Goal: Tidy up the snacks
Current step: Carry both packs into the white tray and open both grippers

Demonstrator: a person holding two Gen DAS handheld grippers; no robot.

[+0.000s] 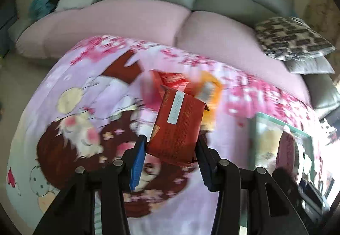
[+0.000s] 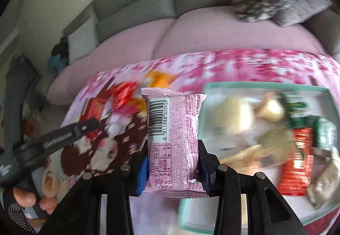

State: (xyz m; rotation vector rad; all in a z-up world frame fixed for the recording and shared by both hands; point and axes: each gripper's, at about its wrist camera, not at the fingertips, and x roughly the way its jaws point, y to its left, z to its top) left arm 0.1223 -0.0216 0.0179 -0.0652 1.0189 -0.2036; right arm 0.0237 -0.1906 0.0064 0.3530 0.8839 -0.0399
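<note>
Gripping an orange-red packet (image 1: 177,126), the left gripper (image 1: 172,147) risks dropping it; the right gripper (image 2: 172,162) clamps a slippery pink packet (image 2: 173,139) near the tray (image 2: 263,87)

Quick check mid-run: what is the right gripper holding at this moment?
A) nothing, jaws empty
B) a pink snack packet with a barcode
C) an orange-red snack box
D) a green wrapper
B: in the right wrist view the right gripper has its pads pressed on both sides of the pink snack packet, barcode facing the camera; the orange-red box sits in the left gripper.
</note>
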